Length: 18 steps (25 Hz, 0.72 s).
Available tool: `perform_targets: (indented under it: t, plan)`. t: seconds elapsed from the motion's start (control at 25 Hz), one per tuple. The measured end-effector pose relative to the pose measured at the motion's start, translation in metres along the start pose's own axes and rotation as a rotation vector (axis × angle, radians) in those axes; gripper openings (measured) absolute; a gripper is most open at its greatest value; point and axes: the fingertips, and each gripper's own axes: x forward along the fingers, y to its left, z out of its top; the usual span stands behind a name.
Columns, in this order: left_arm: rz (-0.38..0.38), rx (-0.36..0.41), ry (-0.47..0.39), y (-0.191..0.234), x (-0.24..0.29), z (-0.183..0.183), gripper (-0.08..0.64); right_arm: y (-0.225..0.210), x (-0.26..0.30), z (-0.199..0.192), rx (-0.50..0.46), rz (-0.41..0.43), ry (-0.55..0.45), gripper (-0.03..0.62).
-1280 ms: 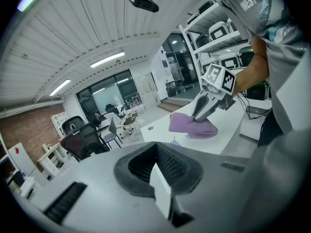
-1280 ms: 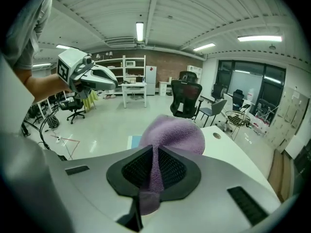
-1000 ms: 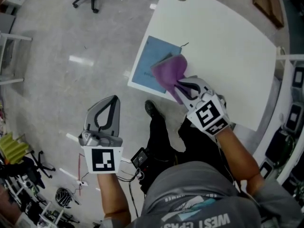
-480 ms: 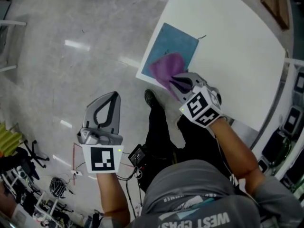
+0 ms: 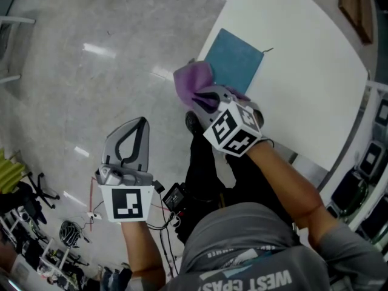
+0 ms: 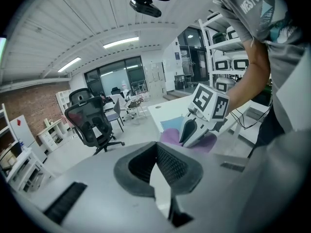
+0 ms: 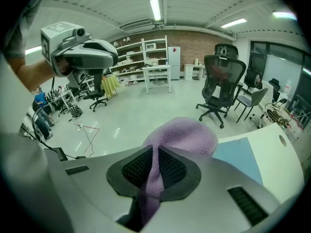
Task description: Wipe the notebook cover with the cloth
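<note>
The white desk [image 5: 303, 71] stands over a pale, shiny floor [image 5: 91, 71], and the blue notebook [image 5: 235, 58] lies flat near the desk's edge, closed, with its cover up. A thin dark strand pokes out from its far right corner.

The right tongs [image 5: 197, 99] pinch the purple cloth [image 5: 191, 80]. In the right gripper view a strip of cloth [image 7: 182, 135] runs down between the two dark pads of the tongs [image 7: 154, 178], and the fluffy bulk bunches up past the tips. The notebook [image 7: 235, 159] shows just to the right of that bunch. From above, the cloth sits at the notebook's near left corner, and much of it hangs out past the desk's edge over the floor. I cannot tell whether it touches the cover.

The left tongs [image 5: 138, 125] hover over the floor, well apart from the desk. Their tips are pressed together, and nothing is between them [image 6: 158, 171]. That same view looks across at the right tongs [image 6: 194, 130], with the cloth [image 6: 170, 137] and a slice of notebook [image 6: 170, 125] behind them. The right gripper view catches the left tongs [image 7: 97, 57] high on its left side.

A black office chair [image 7: 221, 81] stands farther back on the floor.
</note>
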Motion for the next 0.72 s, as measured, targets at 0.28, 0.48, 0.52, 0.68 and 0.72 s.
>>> perform_targets:
  t: [0.28, 0.48, 0.52, 0.68, 0.72]
  plan:
    - [-0.035, 0.026, -0.018, -0.010, 0.015, 0.016, 0.003, -0.011, -0.029, -0.030, 0.076, -0.043, 0.002, 0.057]
    - [-0.077, 0.057, -0.043, -0.023, 0.031, 0.040, 0.003, -0.034, -0.068, -0.076, 0.151, -0.116, 0.038, 0.057]
    - [-0.085, 0.065, -0.044, -0.026, 0.034, 0.045, 0.003, -0.038, -0.075, -0.085, 0.164, -0.128, 0.048, 0.057]
    - [-0.105, 0.075, -0.054, -0.039, 0.043, 0.058, 0.003, -0.052, -0.096, -0.111, 0.186, -0.169, 0.067, 0.057]
    - [-0.106, 0.072, -0.054, -0.040, 0.044, 0.059, 0.003, -0.054, -0.097, -0.111, 0.180, -0.172, 0.066, 0.057]
